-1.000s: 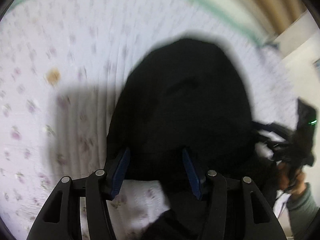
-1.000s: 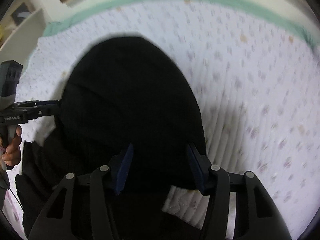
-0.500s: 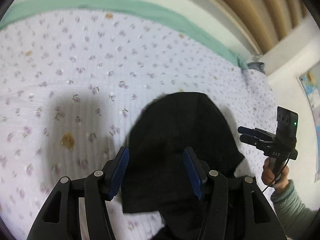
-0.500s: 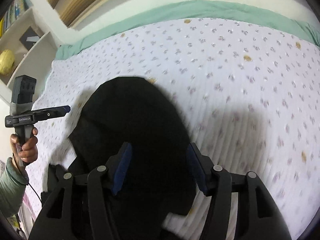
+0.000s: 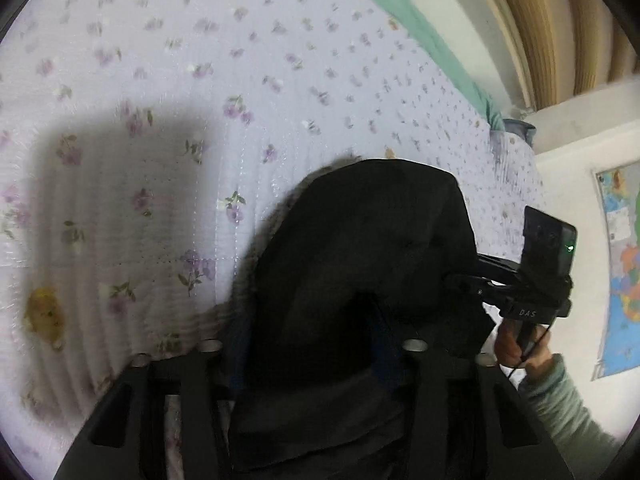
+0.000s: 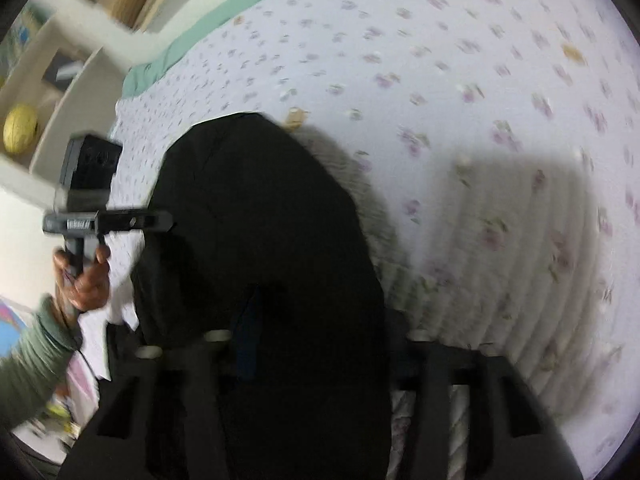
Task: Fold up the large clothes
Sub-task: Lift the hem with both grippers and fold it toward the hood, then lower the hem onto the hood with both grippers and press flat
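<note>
A black garment (image 5: pixel 360 264) hangs bunched over a floral bedspread (image 5: pixel 160 120). In the left wrist view it drapes over my left gripper (image 5: pixel 312 332) and hides the fingers. The right gripper (image 5: pixel 472 280) reaches into the cloth's right edge. In the right wrist view the garment (image 6: pixel 260 220) covers my right gripper (image 6: pixel 316 320); one blue finger (image 6: pixel 248 328) shows through a gap. The left gripper (image 6: pixel 160 220) touches the cloth's left edge. Both seem shut on the cloth.
The green bed edge (image 5: pixel 400 12) runs along the far side by a curtain (image 5: pixel 560 20). A wall map (image 5: pixel 624 260) hangs at the right. Shelves with a yellow ball (image 6: pixel 20 128) stand at the left in the right wrist view.
Both grippers have closed in on the black garment and lifted it; the cloth now drapes over the fingers and the two grippers have come closer together.
</note>
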